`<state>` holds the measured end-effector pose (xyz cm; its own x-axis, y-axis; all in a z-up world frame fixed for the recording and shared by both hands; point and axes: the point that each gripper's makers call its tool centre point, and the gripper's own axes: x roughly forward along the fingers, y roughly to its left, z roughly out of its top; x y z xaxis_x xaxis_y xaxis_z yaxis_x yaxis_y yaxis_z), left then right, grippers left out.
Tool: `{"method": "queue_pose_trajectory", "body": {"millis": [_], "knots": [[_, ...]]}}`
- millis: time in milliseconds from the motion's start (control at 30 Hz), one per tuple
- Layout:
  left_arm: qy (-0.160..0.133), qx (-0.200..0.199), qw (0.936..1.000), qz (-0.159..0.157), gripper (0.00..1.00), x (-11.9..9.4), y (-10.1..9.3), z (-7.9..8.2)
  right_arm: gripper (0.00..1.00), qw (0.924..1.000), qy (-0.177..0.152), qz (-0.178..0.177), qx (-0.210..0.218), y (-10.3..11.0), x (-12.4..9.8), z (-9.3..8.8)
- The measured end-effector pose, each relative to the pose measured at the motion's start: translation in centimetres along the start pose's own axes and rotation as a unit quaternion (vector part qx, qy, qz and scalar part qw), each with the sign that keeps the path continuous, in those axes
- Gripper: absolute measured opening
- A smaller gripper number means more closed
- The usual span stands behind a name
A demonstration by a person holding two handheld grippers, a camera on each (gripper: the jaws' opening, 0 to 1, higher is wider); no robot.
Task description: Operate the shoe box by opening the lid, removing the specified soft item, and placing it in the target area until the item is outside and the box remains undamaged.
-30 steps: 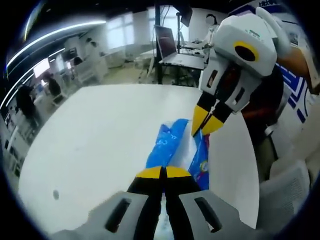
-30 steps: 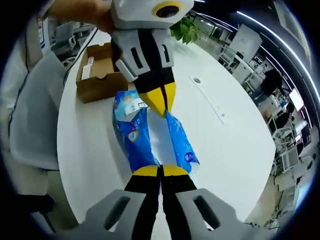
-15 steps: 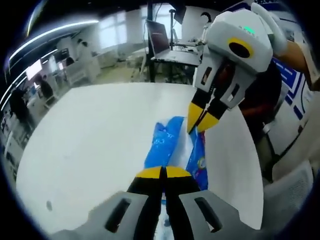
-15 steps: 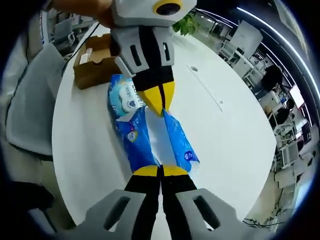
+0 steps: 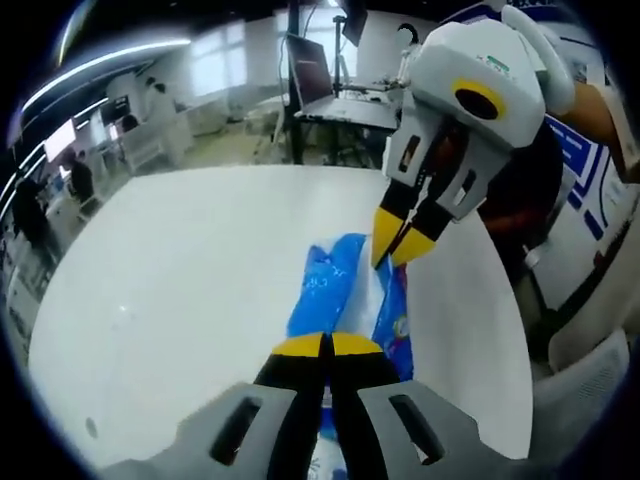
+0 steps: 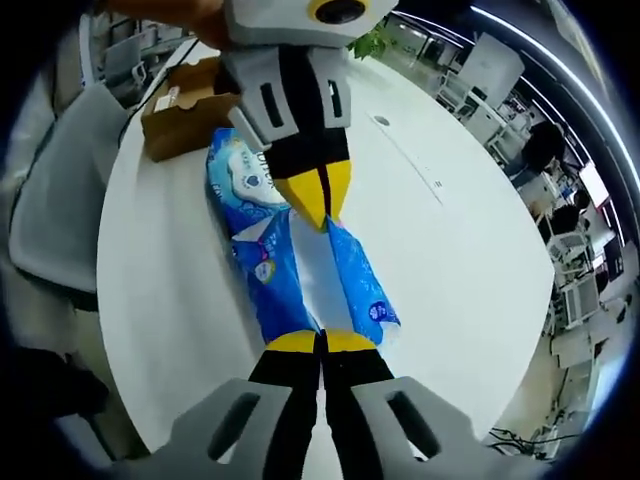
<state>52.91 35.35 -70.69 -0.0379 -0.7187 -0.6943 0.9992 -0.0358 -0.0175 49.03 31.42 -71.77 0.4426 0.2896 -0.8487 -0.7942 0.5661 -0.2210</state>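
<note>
My left tool (image 5: 327, 345) and my right tool (image 6: 320, 341) are both clenched on opposite ends of the soft blue plastic pack (image 6: 275, 255), holding it stretched between them over the round white desk (image 5: 180, 260). The pack is outside the open brown cardboard shoe box (image 6: 185, 95), which sits on the desk just beyond it.

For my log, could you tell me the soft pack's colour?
Blue with white panels, clearest in the right gripper view.

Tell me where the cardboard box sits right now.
In the right gripper view the open cardboard box sits upper left on the white table, just beyond the blue pack.
</note>
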Motion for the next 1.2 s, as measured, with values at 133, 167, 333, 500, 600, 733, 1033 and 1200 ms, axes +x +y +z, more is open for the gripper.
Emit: {"method": "queue_pose_trajectory", "body": {"millis": [133, 167, 333, 500, 600, 733, 1033, 1200], "knots": [[0.005, 0.001, 1.0, -0.005, 0.0, 0.8, -0.1, -0.3, 0.0, 1.0, 0.005, 0.002, 0.004, 0.0, 0.5, -0.7], [0.006, 0.001, 1.0, -0.006, 0.0, 1.0, -0.1, -0.4, 0.0, 1.0, 0.005, 0.003, 0.005, 0.0, 0.6, -0.8], [0.012, 0.0, 0.9999, -0.011, 0.0, 1.7, 0.0, -1.0, 0.0, 0.9999, 0.006, 0.001, 0.009, 0.2, 1.4, -1.3], [0.016, 0.002, 0.9998, -0.013, 0.0, 2.0, -0.1, -1.5, 0.0, 0.9999, 0.006, 0.002, 0.013, 0.4, 2.1, -1.6], [0.019, 0.002, 0.9997, -0.012, 0.0, 2.2, -0.1, -1.9, 0.0, 0.9999, 0.007, 0.0, 0.013, 0.4, 2.5, -1.7], [0.022, 0.0, 0.9997, -0.011, 0.0, 2.2, -0.1, -2.3, 0.0, 0.9999, 0.008, 0.003, 0.01, 0.7, 2.8, -1.6], [0.026, 0.003, 0.9996, -0.008, 0.0, 2.3, 0.1, -2.9, 0.0, 0.9999, 0.016, -0.005, -0.001, 0.7, 3.2, -2.0], [0.026, 0.002, 0.9996, -0.003, 0.0, 2.2, 0.3, -2.9, 0.01, 0.9998, 0.017, -0.013, 0.0, 0.4, 2.9, -2.0]]}}
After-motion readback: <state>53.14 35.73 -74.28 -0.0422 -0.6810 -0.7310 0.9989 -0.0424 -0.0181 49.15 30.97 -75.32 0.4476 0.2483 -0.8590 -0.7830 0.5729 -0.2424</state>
